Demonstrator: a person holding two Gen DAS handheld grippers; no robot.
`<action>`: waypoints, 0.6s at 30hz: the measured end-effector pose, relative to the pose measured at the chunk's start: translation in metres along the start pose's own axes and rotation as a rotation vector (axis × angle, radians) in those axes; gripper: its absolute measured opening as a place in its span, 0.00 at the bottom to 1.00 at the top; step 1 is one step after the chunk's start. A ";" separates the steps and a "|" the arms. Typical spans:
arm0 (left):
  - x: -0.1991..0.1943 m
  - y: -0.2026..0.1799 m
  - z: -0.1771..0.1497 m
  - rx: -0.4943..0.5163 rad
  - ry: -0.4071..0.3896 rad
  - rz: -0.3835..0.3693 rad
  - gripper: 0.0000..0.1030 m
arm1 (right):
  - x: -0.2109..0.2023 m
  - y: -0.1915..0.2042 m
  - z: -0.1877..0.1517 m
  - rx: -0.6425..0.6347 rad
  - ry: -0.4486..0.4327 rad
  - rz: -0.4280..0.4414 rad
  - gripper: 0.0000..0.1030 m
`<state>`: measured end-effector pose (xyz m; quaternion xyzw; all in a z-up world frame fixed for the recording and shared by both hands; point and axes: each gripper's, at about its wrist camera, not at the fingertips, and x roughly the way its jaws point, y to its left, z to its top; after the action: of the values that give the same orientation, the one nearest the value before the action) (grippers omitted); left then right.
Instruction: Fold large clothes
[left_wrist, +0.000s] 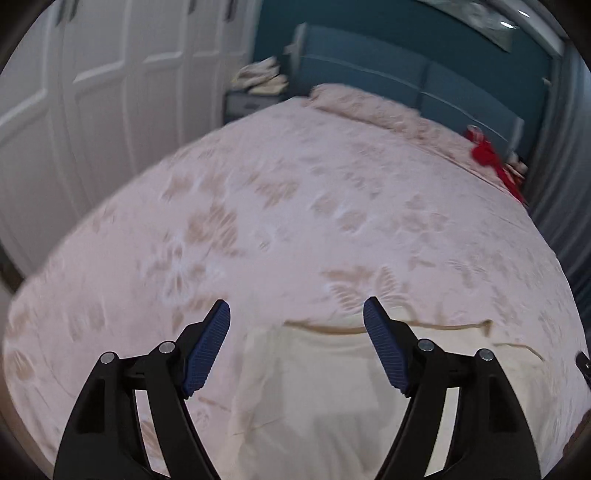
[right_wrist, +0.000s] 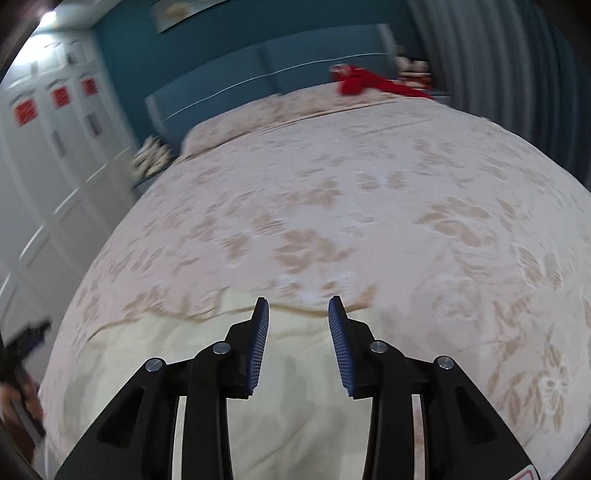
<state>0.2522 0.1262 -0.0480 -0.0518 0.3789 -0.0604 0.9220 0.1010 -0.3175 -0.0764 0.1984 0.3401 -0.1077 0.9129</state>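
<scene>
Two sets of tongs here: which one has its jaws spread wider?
The left tongs: their blue pads stand far apart over the cream garment. The right tongs show a narrower gap. Neither holds cloth.

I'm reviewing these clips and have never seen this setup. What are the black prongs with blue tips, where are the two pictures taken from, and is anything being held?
No robot here: a person carries a two-finger gripper in each hand, each with a wide-angle camera looking along its fingers. One picture is from the left gripper, the other from the right gripper. The blue tips are grip pads. Both look down at a bed with a pink floral cover. A cream garment lies on its near edge. Both grippers stand open above it, holding nothing. A red cloth lies near the headboard.
</scene>
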 end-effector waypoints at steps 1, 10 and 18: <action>-0.003 -0.013 0.003 0.031 0.011 -0.026 0.70 | 0.005 0.013 -0.002 -0.014 0.029 0.036 0.34; 0.063 -0.132 -0.054 0.295 0.262 -0.147 0.59 | 0.084 0.118 -0.039 -0.122 0.253 0.201 0.33; 0.118 -0.137 -0.071 0.316 0.310 -0.065 0.56 | 0.150 0.140 -0.057 -0.240 0.342 0.109 0.17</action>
<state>0.2753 -0.0303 -0.1610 0.0910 0.5000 -0.1559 0.8470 0.2261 -0.1759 -0.1747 0.1220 0.4892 0.0185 0.8634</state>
